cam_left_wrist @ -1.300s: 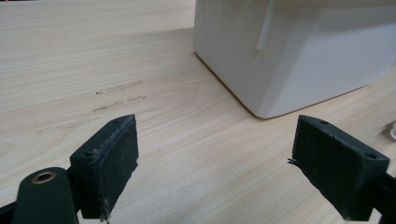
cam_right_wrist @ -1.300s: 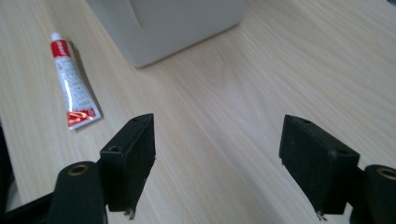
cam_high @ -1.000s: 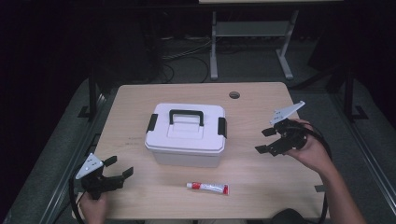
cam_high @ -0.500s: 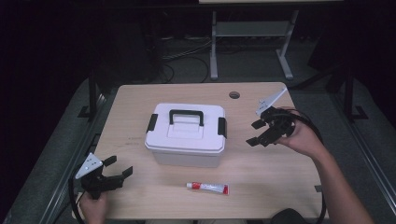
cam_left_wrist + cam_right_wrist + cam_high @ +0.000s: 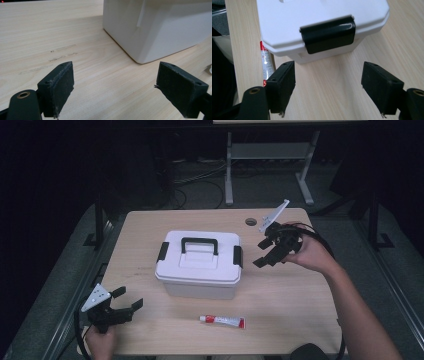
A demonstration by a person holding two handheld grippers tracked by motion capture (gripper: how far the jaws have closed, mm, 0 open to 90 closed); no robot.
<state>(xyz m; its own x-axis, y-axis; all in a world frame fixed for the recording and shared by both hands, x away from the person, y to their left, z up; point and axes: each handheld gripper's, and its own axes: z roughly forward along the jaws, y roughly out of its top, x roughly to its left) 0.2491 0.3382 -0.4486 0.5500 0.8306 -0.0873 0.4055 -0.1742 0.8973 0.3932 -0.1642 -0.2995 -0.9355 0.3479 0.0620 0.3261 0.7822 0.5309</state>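
Setting: lab or recording studio, dim. Evidence: small light-wood desk [image 5: 280,295] with a round cable hole [image 5: 251,222], standing alone on grey floor; dark surroundings; loose cables on the floor [image 5: 200,185] behind it; grey metal stand legs [image 5: 230,175] at the back; overhead light falling on the desk alone.

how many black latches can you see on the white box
2. One latch sits on the left end of the white box, the other latch on its right end, facing the right gripper. Both lie flat against the lid.
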